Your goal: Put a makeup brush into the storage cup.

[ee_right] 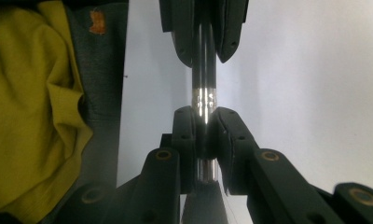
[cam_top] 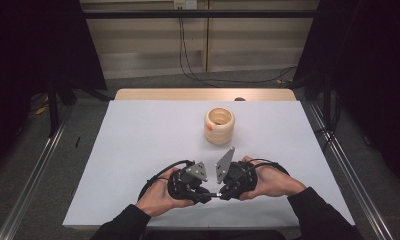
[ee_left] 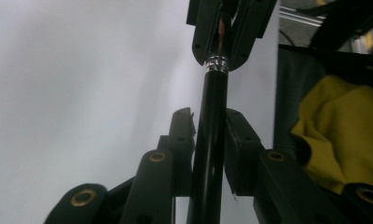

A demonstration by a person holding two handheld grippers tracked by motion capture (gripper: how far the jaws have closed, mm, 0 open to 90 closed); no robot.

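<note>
While you hold both grippers low over the near edge of the desk (cam_top: 138,150), the high view shows them tip to tip: your left gripper (cam_top: 200,194) in your left hand (cam_top: 160,197), your right gripper (cam_top: 227,192) in your right hand (cam_top: 273,182), and a thin dark pen (cam_top: 214,195) bridging the small gap between them. That view is too far off to show how the jaws sit on it.

Your left gripper view settles that for its side. Its jaws stand on either side of the pen's (ee_left: 212,130) black barrel, pressing against it. Farther along, a silver ring (ee_left: 217,63) circles the pen just where the right gripper (ee_left: 225,44) clamps its far end. A yellow cloth (ee_left: 343,126) lies at the right, off the desk edge.

Your right gripper view shows the other end: its own jaws are closed tight on a shiny metal section (ee_right: 204,100) of the pen, and the left gripper (ee_right: 204,44) grips the dark barrel beyond it. The same yellow cloth (ee_right: 31,107) appears here at the left.

Toward the far edge of the desk, slightly right of centre, stands a ribbed cream-coloured holder (cam_top: 219,126), open at the top, with an orange mark on its near left side. Something small and dark lies inside it; what it is cannot be made out.
</note>
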